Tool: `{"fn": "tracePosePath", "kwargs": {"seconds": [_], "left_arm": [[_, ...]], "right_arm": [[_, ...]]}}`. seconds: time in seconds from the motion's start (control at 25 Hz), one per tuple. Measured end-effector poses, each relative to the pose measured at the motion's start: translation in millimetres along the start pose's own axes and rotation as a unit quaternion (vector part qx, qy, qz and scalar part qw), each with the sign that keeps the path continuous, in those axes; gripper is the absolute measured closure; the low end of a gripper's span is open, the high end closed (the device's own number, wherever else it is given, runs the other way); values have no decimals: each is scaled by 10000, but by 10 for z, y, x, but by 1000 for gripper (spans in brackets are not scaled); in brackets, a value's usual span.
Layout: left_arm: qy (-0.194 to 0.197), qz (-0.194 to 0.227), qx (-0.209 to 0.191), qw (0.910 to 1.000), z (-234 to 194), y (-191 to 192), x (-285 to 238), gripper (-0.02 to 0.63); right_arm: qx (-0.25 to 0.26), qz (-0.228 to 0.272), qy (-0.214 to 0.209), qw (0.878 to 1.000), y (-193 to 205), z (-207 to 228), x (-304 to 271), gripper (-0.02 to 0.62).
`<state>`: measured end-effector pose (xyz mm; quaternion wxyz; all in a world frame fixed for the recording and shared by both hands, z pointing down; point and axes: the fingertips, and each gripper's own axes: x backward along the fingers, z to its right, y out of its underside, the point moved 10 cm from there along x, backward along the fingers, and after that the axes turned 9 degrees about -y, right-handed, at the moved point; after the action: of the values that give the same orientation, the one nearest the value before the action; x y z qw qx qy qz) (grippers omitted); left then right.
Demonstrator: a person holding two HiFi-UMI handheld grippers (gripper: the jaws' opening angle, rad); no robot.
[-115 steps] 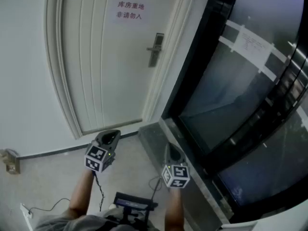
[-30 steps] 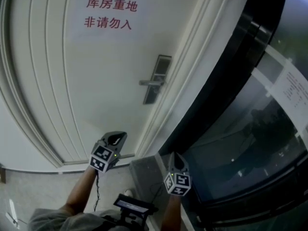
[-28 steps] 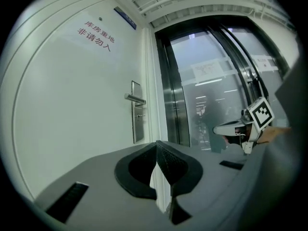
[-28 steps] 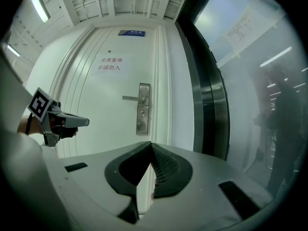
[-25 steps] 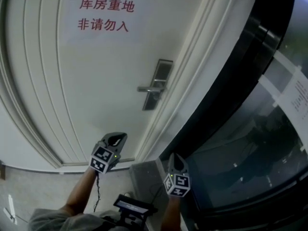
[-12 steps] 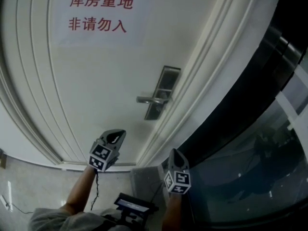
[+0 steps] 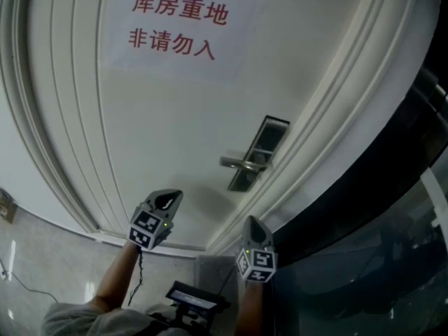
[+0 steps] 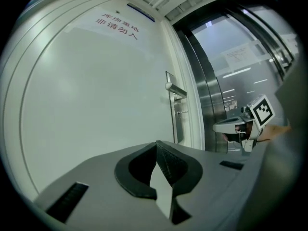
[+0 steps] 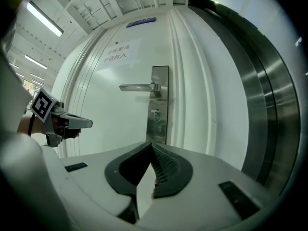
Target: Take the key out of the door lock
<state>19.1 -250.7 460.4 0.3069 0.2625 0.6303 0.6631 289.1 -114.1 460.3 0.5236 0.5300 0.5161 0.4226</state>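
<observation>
A white door [image 7: 175, 131] carries a steel lock plate [image 7: 257, 152] with a lever handle [image 7: 240, 163] pointing left. In the right gripper view the plate [image 9: 159, 100] shows a small key [image 9: 155, 113] in the lock below the handle [image 9: 137, 87]. The left gripper view shows the plate edge-on [image 8: 172, 105], with the key [image 8: 182, 112] sticking out. My left gripper [image 7: 168, 196] and right gripper [image 7: 250, 222] are both held low before the door, short of the lock. Both are shut and hold nothing. The right gripper [image 9: 150, 144] faces the plate; the left gripper [image 8: 156, 143] faces bare door.
A paper sign with red characters [image 7: 175, 26] is stuck high on the door. Ribbed door-frame mouldings [image 7: 336, 110] run up the right side, with a dark metal-and-glass frame [image 7: 399, 215] beyond. A device [image 7: 196, 299] hangs at the person's waist. Floor and a cable [image 7: 14, 264] lie lower left.
The person has come closer to the door, which fills more of the head view, and the lock plate sits further right. Both grippers came forward with them, still shut.
</observation>
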Motion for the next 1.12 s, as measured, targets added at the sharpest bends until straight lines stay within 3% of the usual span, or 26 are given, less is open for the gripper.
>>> {"fn": "tracePosePath", "kwargs": {"seconds": [0.28,0.56,0.68,0.84,1.0,1.08,1.12], "left_arm": [[-355,-35,41,9994,-220,11,115,600],[-426,-42,38,9991,-295,9,128,600],[-384,-57,53,9992,-281,23,116,600],[-358,-62,56,9993,-276,24,100,600],[-372,-44,60,9993,-299,23,88,600],[-384,-46,71,9992,-310,26,96,600],[-392,-46,76,9992,-317,26,101,600]], "right_arm": [[141,62,-301,9994,-79,-93,-271,583],[1123,-58,-171,9935,-313,-129,-367,583],[1809,-163,-7,9834,-382,-139,-406,583],[2766,-228,226,9604,-454,-143,-455,583],[3257,-349,337,9442,-543,-122,-499,579],[3499,-413,294,9354,-608,-113,-525,510],[3619,-398,305,9309,-644,-106,-539,505]]}}
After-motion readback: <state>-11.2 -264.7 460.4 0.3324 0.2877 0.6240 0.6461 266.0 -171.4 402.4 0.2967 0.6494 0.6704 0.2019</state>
